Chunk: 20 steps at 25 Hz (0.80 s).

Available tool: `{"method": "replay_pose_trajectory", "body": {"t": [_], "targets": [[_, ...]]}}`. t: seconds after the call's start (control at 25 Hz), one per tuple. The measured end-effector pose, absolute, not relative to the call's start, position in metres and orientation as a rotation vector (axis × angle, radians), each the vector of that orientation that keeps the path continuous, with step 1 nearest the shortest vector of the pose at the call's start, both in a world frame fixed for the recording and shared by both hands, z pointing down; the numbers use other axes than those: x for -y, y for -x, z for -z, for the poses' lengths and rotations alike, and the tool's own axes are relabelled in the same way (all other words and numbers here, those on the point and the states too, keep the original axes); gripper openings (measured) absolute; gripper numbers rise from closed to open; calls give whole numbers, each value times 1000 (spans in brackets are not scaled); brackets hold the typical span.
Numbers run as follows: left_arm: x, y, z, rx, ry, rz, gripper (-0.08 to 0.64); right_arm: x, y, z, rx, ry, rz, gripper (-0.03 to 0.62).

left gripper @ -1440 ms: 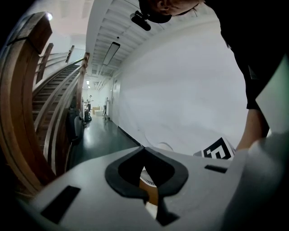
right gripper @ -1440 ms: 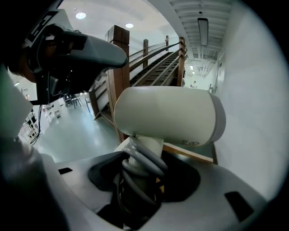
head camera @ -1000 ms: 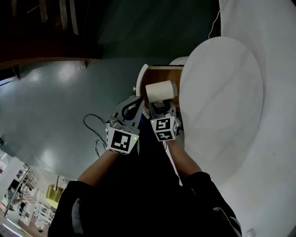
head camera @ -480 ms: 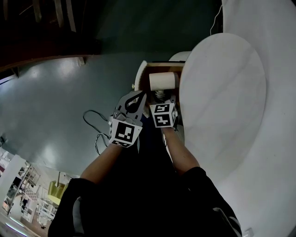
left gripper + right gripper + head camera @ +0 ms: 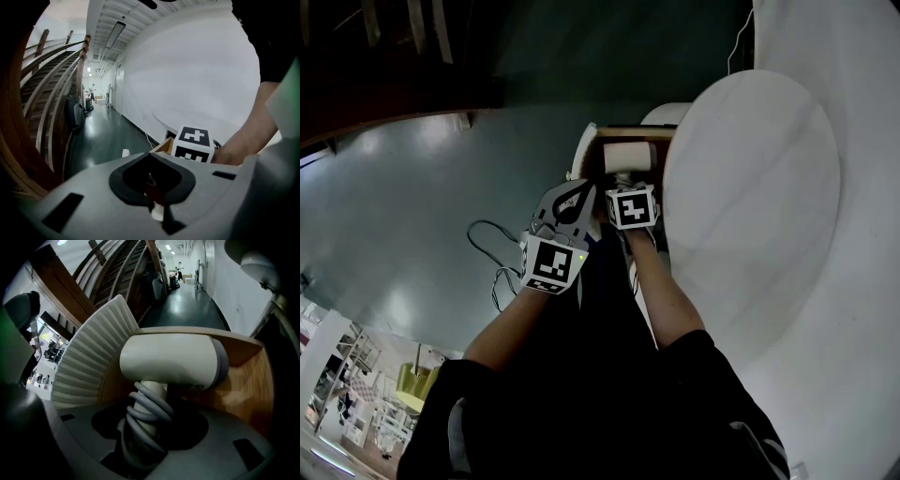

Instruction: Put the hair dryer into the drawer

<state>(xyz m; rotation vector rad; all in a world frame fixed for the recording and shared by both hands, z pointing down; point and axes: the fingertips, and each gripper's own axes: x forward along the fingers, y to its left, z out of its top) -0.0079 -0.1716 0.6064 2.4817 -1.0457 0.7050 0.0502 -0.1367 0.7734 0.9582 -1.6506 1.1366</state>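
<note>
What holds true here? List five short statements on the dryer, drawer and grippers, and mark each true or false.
1. The right gripper grips the dryer by its handle. True.
2. The drawer is shut. False: it stands open.
3. The cord is coiled round the handle. True.
4. The left gripper holds the dryer too. False: it sits beside the drawer, off the dryer.
5. The drawer's inside is white plastic. False: it is wood.
</note>
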Motion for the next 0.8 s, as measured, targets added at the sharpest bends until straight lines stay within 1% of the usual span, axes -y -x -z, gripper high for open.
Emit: {"method": "replay_pose_trajectory", "body": {"t": [0.2,0.6,0.72,0.8], "targets": [[173,4,-604,1035,-2486,-695,6,133,-51,-783,1571,-878,-1235,242],[168,8,-607,1037,-2473,-701,7,126,-49,-795,1492,-813,-1323,245],[167,11,-605,1041,-2466,-696,6,128,-48,-792,1510,-846,-1271,310],[167,11,-601,1046,-2472,-690,6,125,-46,-788,1512,-848,-1249,324]]}}
